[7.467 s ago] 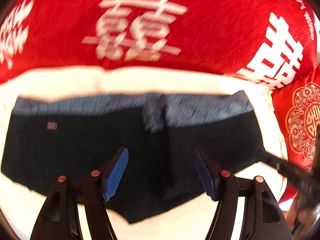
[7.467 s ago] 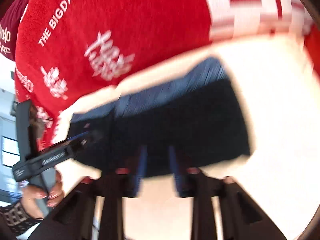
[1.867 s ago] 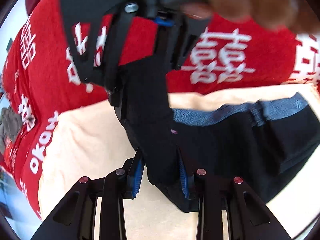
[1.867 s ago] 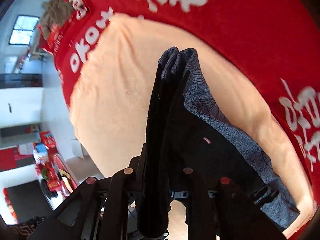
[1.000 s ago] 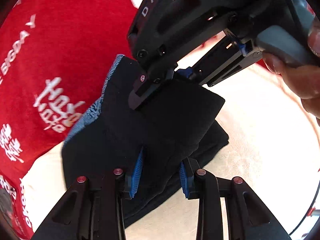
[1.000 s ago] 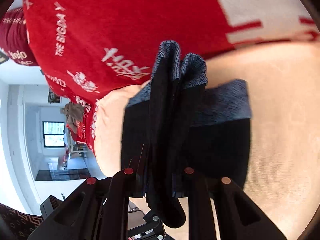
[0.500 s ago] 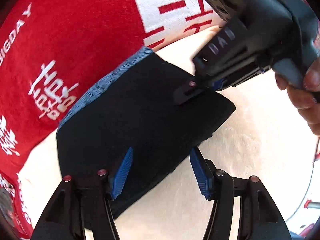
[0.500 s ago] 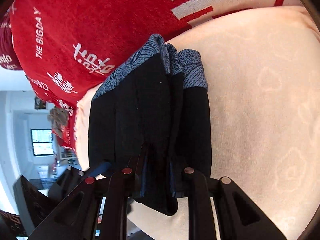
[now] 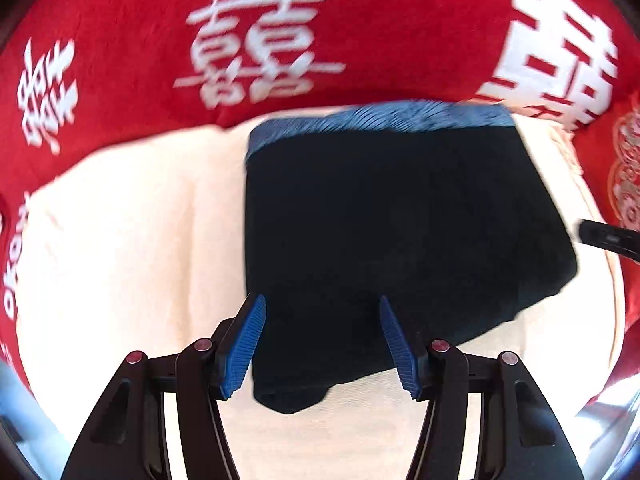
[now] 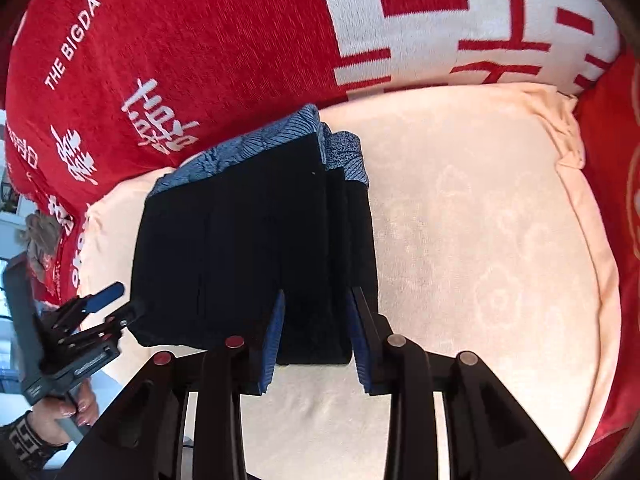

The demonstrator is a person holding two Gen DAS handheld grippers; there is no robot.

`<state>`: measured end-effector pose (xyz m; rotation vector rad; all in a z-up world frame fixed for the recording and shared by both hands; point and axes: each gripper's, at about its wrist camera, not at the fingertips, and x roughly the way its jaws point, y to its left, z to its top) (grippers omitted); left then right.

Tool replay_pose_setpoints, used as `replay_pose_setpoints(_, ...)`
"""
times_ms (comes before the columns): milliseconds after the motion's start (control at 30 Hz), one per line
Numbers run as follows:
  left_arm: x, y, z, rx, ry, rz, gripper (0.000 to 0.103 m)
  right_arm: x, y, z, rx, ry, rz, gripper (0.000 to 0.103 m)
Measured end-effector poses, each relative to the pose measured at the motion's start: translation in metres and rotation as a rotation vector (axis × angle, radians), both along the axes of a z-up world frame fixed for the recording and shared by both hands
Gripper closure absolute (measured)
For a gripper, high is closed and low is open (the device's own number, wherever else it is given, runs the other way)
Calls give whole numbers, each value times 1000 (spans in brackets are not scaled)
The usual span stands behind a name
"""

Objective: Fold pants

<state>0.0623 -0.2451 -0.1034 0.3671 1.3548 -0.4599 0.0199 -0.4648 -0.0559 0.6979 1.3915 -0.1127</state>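
Right wrist view: your right tongs and left tongs gaped wide, empty, over the black folded pants with blue patterned waistband, laid flat on the cream cushion, judged for the next fold.

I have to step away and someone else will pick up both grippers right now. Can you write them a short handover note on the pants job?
Left gripper: open, holding nothing, fingers on either side of the near edge of the pants.
Right gripper: open, holding nothing, poised over the near right corner of the pants.
Pants: lying on the cream cushion, folded over once, with the blue patterned waistband layers stacked at the far edge by the red blanket.
Done: one fold, both grips let go.
Left: probably one more fold to make it compact, and squaring up the offset right-side layers.
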Motion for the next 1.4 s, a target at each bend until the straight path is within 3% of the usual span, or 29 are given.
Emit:
replay_pose_setpoints(67, 1, 6, -10, 0, 39, 34, 37, -4, 9, 6, -7, -12, -11, 68)
replay_pose_setpoints(133, -1, 9, -13, 9, 46, 59, 20, -3, 24, 1, -12, 7, 15, 68)
replay_pose_setpoints(333, 0, 19, -16, -23, 98, 94, 20, -5, 48, -30, -57, 93, 82, 67)
replay_pose_setpoints(733, 9, 32, -7, -10, 112, 72, 20, -20, 26, -32, -5, 166, 14, 49)
replay_pose_setpoints(1400, 26, 37, -5, 19, 101, 93, 20, -12, 6, -36, 17, 176, -18, 44)
